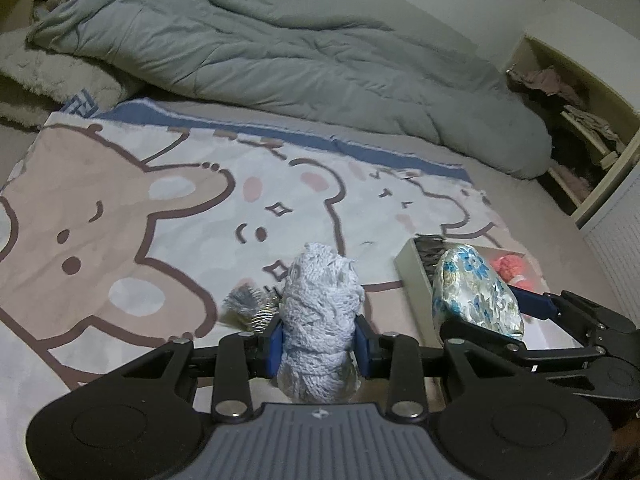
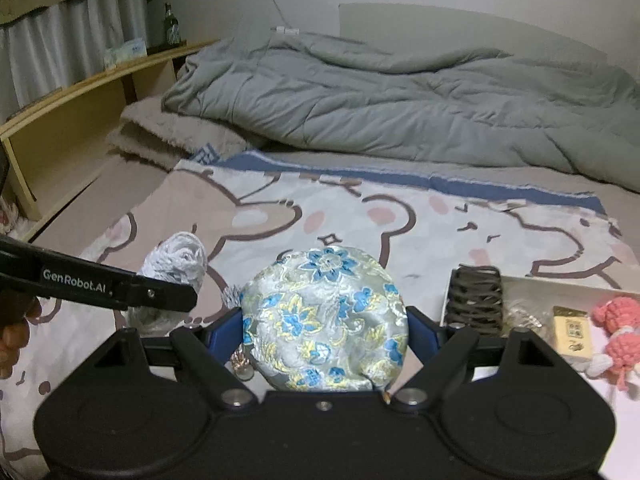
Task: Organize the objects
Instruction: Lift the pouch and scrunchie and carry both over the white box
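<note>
My left gripper is shut on a skein of pale grey-blue yarn, held upright above the cartoon bear blanket. The yarn also shows in the right wrist view. My right gripper is shut on a round silver pouch with blue and yellow flowers, which also shows in the left wrist view. A shallow white box lies at the right, holding a dark brown cord bundle, a small gold packet and a pink crochet toy.
A grey tassel lies on the blanket just left of the yarn. A rumpled grey duvet covers the far half of the bed. A wooden shelf stands at the left. An open cabinet with clothes stands at the right.
</note>
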A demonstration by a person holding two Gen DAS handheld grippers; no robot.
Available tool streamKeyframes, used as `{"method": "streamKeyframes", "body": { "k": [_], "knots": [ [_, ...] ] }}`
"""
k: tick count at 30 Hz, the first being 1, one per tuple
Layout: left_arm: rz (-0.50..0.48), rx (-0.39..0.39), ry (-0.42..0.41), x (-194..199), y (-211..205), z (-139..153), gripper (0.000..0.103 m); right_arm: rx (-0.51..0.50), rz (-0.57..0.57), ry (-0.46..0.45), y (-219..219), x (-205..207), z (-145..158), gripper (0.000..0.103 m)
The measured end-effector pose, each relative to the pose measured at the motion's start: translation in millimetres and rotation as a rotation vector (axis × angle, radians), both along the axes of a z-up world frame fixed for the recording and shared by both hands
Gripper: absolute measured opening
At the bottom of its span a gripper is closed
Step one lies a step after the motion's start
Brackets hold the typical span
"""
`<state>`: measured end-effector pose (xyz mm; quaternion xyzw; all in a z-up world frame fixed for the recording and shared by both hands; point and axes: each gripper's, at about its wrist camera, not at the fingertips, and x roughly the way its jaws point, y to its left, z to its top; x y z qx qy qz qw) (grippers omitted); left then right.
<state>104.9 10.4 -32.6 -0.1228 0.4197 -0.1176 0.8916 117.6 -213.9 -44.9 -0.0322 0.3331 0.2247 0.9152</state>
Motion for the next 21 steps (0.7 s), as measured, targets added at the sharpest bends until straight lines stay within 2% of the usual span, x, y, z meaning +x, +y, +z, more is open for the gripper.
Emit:
{"method": "streamKeyframes", "body": {
  "k": [10,21],
  "knots": [
    [-0.031,-0.016,-0.040,-10,-26,13,0.036,0.032,-0.033,-0.048,-29,-13,19,0.084],
    [-0.037,-0.026,-0.095,-11,-51,25,0.036,0.055,-0.122,-0.091,-79,-22,42,0.085]
  ]
}}
